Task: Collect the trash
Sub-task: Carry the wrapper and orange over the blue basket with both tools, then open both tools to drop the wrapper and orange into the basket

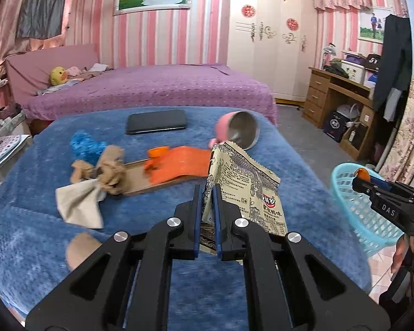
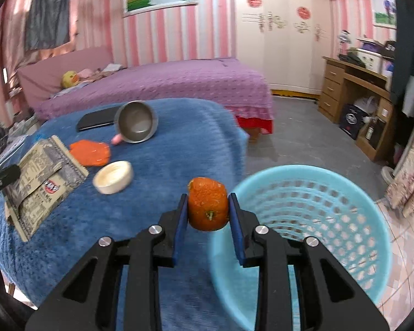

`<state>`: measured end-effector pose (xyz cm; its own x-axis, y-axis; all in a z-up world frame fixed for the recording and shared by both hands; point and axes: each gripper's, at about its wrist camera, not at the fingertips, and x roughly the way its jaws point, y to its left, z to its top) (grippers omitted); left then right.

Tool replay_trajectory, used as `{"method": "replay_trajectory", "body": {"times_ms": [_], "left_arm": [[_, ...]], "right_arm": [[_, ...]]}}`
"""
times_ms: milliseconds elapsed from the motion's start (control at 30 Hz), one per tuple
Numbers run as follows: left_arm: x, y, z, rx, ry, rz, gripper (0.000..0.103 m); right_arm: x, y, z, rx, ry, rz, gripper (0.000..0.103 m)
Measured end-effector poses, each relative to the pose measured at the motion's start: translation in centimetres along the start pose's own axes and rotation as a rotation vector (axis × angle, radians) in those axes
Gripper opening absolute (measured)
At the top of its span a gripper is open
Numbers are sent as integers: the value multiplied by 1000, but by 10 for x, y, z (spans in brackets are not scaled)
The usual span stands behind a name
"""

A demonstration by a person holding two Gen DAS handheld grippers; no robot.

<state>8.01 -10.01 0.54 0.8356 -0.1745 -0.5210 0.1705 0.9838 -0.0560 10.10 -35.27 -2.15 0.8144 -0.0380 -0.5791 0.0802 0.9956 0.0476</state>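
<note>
The left tool (image 1: 207, 193) is clenched on a printed snack wrapper (image 1: 245, 187), its blue pads pinching the wrapper's lower left edge so that the beige, crumpled packet stands up above the blue fleece cover of the tabletop (image 1: 179, 289). The right tool (image 2: 207, 207) grasps an orange peel (image 2: 207, 205), a rounded piece with its stem end facing the camera, squeezed between the two blue pads. This peel hangs just beside the rim of a light blue plastic wastebasket (image 2: 331, 201), which stands at the right edge of the tabletop over the tiled floor; the peel is not yet over the basket's opening.

From the left wrist view, the right tool shows far to the right in front of the basket, with the peel at its tip. Out on the tabletop lie a crumpled beige stocking (image 1: 107, 168) on top of a pale cloth (image 1: 80, 207), a blue scrunched item (image 1: 85, 144) behind them, and an orange flat piece (image 1: 176, 165) resting on a brown cardboard strip (image 1: 157, 184). Further back sit a dark phone (image 1: 156, 121) and a tipped metal cup with pink outside (image 1: 241, 132), its mouth turned toward the camera. In the right wrist view a white round lid (image 2: 113, 178) lies near the wrapper. Behind the tabletop stands a bed with a purple cover (image 1: 157, 88).
</note>
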Motion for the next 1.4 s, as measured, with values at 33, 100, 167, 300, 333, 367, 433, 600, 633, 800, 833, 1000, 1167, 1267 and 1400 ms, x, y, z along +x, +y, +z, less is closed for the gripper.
{"method": "replay_trajectory", "body": {"times_ms": [33,100,167,300,333,367,433,600,633,800,833,1000,1167,1267,1400], "left_arm": [[0,-5,1,-2,-4,-7,6],[0,-17,5,-4,-13,-26,6],[2,-29,10,4,-16,-45,6],[12,-56,12,28,-8,-87,6],[13,-61,12,31,-5,-95,6],[17,-70,11,37,0,-107,6],[23,-85,11,47,5,-122,6],[35,-131,11,80,9,-177,6],[38,-141,11,88,12,-187,6],[54,-189,5,125,33,-233,6],[57,-195,3,130,37,-236,6],[78,-216,-8,149,69,-227,6],[95,-216,-11,153,98,-215,9],[98,-216,-9,151,102,-195,15],[95,-210,-5,150,68,-141,69]], "right_arm": [[-1,-9,0,9,0,-12,29],[-2,-23,-2,24,6,-31,29],[-3,-38,-3,36,11,-48,29],[-5,-70,-2,66,11,-91,29],[-5,-79,-2,79,9,-99,29],[-4,-88,-2,91,9,-108,29],[-2,-103,-2,97,13,-136,29],[0,-138,-7,143,19,-189,29],[-1,-145,-8,161,18,-193,29],[-4,-167,-16,213,16,-220,29],[-5,-170,-18,216,15,-225,29],[-7,-178,-21,219,9,-250,29],[-9,-180,-24,225,8,-252,29],[-9,-177,-23,219,7,-245,29],[-8,-172,-23,199,11,-239,29]]}}
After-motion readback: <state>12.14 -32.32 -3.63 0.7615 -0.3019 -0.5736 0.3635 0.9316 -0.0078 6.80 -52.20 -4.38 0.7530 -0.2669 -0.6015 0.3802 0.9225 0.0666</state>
